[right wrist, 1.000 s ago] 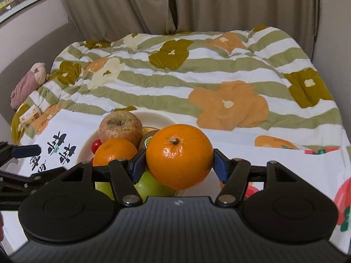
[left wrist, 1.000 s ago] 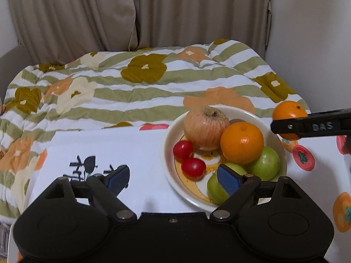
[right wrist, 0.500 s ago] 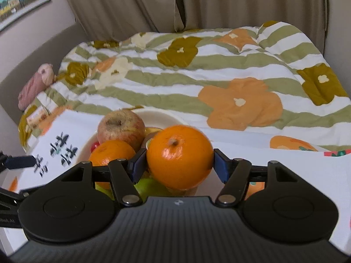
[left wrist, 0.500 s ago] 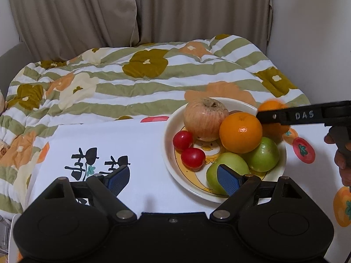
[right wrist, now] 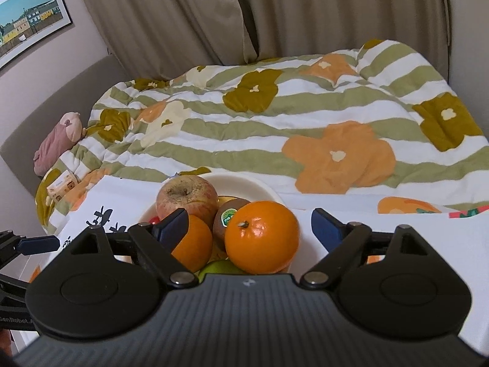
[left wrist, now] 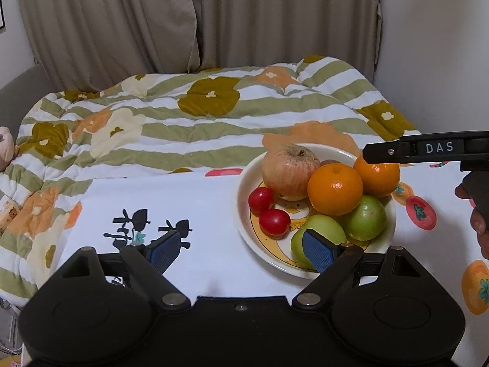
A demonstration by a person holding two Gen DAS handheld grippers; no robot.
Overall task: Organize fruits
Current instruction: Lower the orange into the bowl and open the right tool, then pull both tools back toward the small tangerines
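Observation:
A white plate [left wrist: 241, 195] on the printed cloth holds a reddish apple [left wrist: 290, 171], two oranges [left wrist: 334, 189], two green apples [left wrist: 366, 217] and two cherry tomatoes [left wrist: 273, 220]. A kiwi [right wrist: 227, 218] sits behind the oranges. The second orange [right wrist: 262, 238] rests at the plate's right side on a green apple, between the fingers of my right gripper [right wrist: 249, 217]. Its jaws are opening and neither pad touches the orange. My left gripper [left wrist: 240, 241] hangs open just in front of the plate, with nothing between its fingers.
The white cloth [left wrist: 183, 202] with fruit prints lies over a striped flowered quilt [left wrist: 198, 122]. A person's hand [left wrist: 479, 223] shows at the right edge. A pink stuffed toy [right wrist: 58, 140] and a small packet [right wrist: 61, 185] lie at the left. Curtains hang behind.
The right gripper's jaws have spread away from the orange they were shut on. The orange now sits on the plate beside the other orange. The left gripper has barely moved.

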